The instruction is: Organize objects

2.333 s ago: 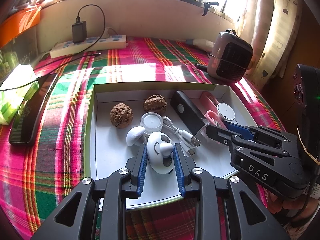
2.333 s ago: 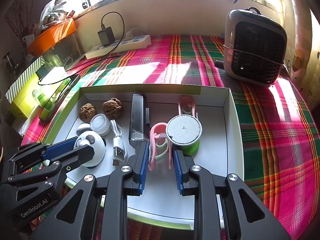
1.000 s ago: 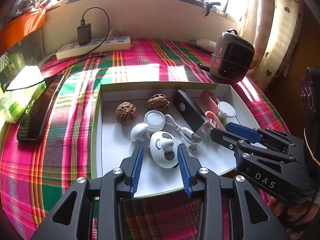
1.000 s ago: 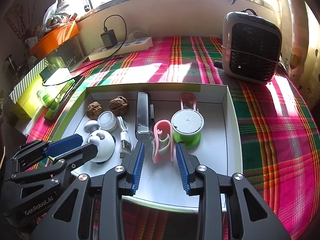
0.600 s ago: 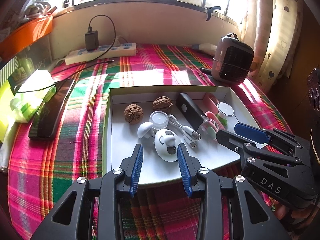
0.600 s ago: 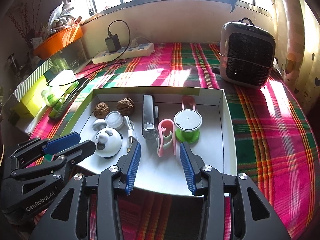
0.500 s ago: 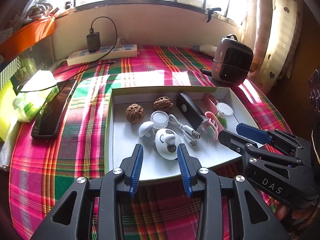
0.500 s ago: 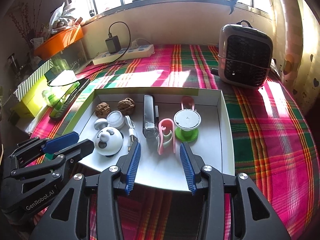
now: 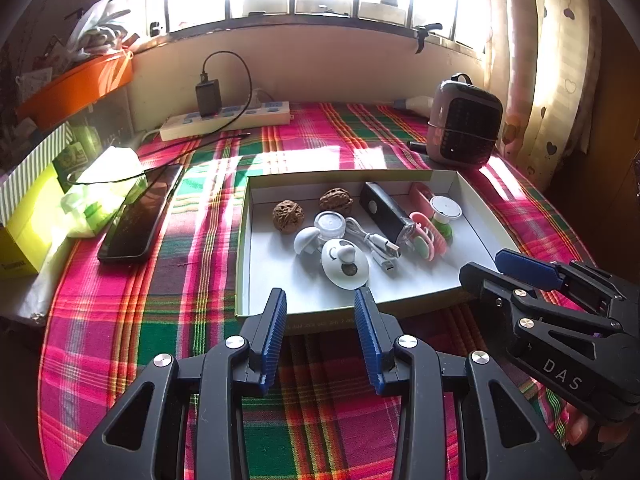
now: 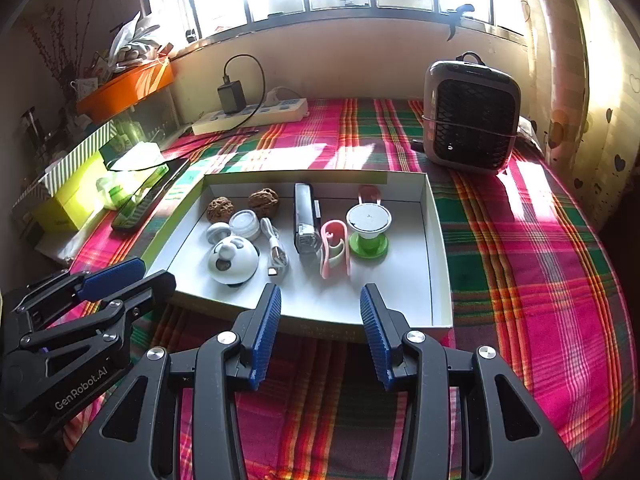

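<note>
Left wrist view first: left gripper (image 9: 320, 312) sits at 6 o'clock, jaws released, nothing between them, hanging over the plaid surface (image 9: 120, 320) just short of the near wall of the white box (image 9: 476, 248). Box holds everything: two walnuts (image 9: 288, 216) at its 11 o'clock, small clear jar (image 9: 330, 224) beside them, white mushroom piece (image 9: 306, 240), round white panda toy (image 9: 346, 266) nearest the jaws, white USB cable (image 9: 376, 242), black power bank (image 9: 386, 212) lying diagonal, pink clips (image 9: 430, 236), green spool with white top (image 9: 445, 212) at the box's 2 o'clock. Right gripper (image 9: 492, 268) comes in at 4 o'clock, tips beside the box's near right corner. Outside the box: black phone (image 9: 140, 216) at 9 o'clock, power strip (image 9: 228, 118) with charger at 11, small heater (image 9: 464, 124) at 2.

Right wrist view: right gripper (image 10: 320, 312) at 6 o'clock, jaws spread and empty, tips over the box's (image 10: 434, 240) near rim. Pink clips (image 10: 334, 248) and spool (image 10: 368, 232) lie straight ahead at 12, power bank (image 10: 306, 220) just left of them, cable (image 10: 276, 248), panda toy (image 10: 232, 260) and walnuts (image 10: 240, 204) toward 10–11. Left gripper (image 10: 152, 274) enters at 8 o'clock, tips at the box's near left corner, gripping nothing. Heater (image 10: 472, 120) stands at 1 o'clock on the surface (image 10: 540, 260), power strip (image 10: 252, 114) at 11.
</note>
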A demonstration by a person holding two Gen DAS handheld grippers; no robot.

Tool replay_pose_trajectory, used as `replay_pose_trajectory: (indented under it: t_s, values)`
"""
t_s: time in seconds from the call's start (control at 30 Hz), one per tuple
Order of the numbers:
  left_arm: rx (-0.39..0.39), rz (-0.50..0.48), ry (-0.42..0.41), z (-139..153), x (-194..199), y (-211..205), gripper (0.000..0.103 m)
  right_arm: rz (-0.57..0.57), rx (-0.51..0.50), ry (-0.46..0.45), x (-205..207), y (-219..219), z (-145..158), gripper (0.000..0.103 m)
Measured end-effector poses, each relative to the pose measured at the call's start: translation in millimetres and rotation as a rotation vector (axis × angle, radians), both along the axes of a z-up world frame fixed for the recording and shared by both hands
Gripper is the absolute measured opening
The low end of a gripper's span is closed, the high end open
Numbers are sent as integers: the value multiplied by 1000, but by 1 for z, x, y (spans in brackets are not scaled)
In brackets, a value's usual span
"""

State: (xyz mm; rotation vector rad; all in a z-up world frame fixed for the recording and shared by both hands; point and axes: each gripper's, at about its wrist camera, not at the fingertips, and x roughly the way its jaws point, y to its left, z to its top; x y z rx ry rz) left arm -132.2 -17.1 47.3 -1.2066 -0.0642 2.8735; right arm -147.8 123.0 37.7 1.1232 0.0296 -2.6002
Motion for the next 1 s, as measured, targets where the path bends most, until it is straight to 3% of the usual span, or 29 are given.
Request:
replay_pose_trajectory:
  t_s: [0.7, 0.83, 1.0]
  values:
    - [-31, 30, -72, -33, 44, 9, 34, -11, 38, -54, 46, 3, -28, 43]
    - [-35, 29, -87, -40, 48, 13, 34, -16, 66, -51, 52, 4, -32, 49]
    - [-53, 36, -76, -43, 54, 17, 34, -43, 65, -61, 58, 11, -37, 50]
